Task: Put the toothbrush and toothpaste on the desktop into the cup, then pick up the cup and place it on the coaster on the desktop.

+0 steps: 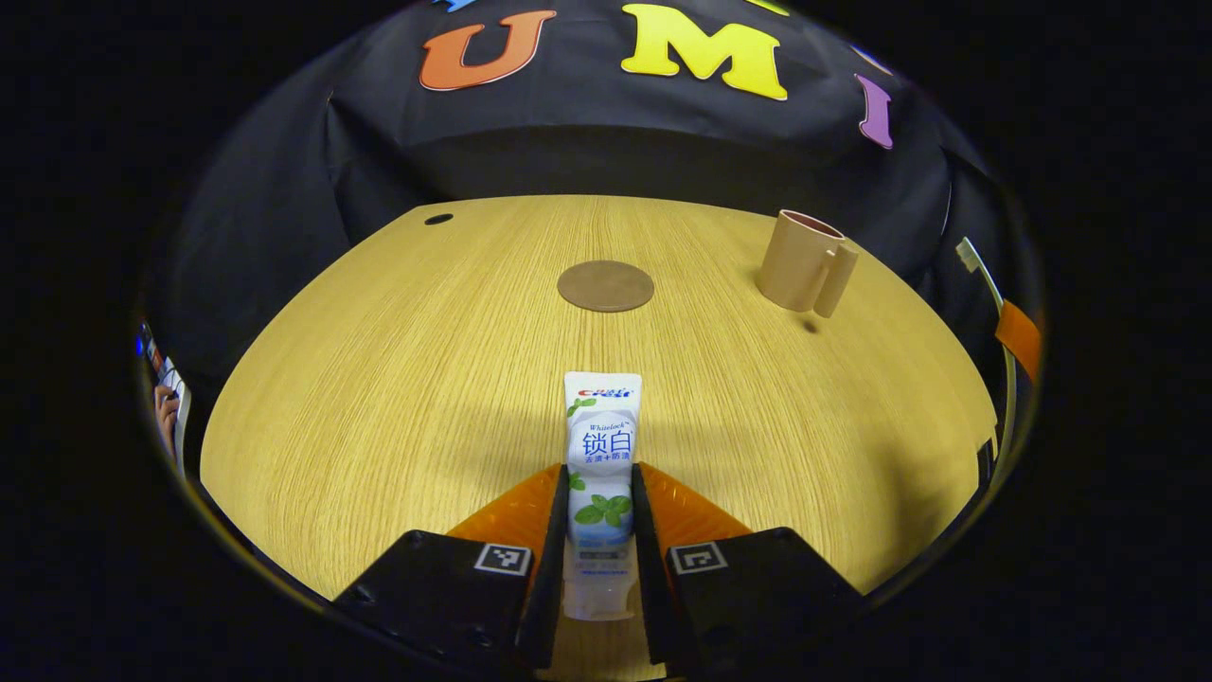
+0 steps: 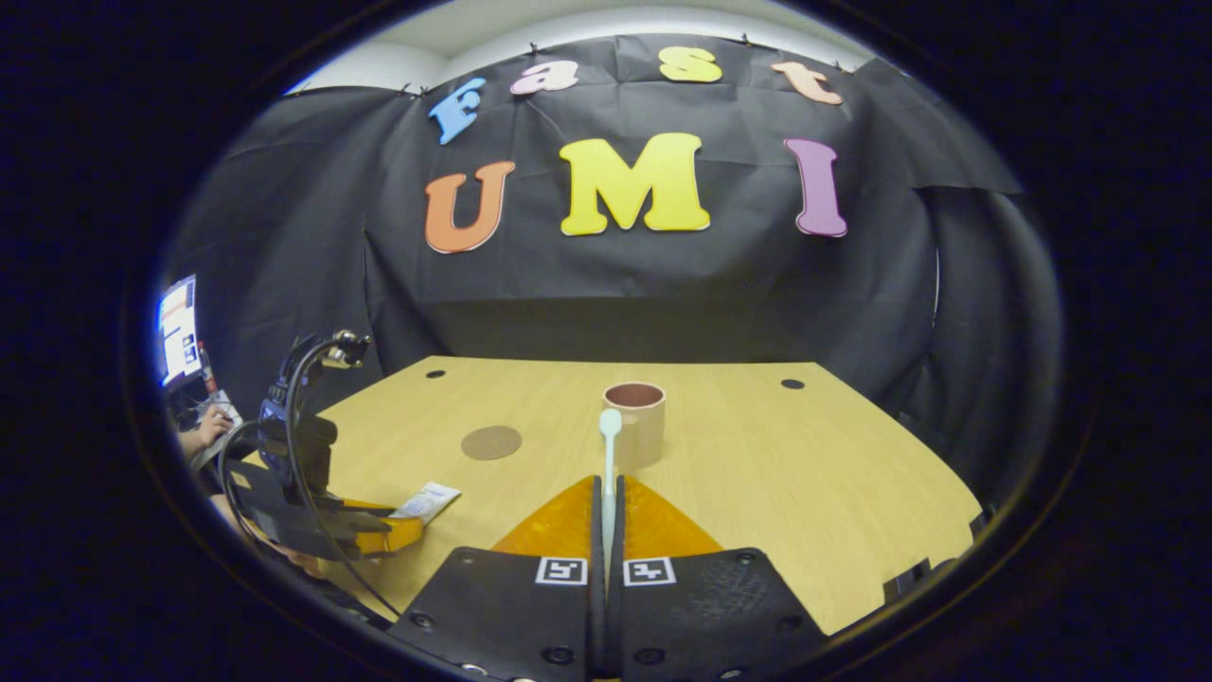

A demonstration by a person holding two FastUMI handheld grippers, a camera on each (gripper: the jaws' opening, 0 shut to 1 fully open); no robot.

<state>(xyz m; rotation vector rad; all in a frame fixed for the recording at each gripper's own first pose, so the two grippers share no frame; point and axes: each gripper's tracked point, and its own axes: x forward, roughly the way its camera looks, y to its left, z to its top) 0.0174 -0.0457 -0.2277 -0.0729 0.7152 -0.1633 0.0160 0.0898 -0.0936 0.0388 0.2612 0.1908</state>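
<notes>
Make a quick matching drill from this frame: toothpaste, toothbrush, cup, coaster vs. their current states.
Things:
1. toothpaste
2. toothbrush
3. cup
4. coaster

States:
A. flat on the desktop with nothing on it
B. clamped in the right gripper, head pointing toward the cup
C. standing upright on the desktop, nothing sticking out of it
D. clamped between the left gripper's fingers, just above the desktop

Pairs: 1-D, 2-B, 3-C, 4-A
</notes>
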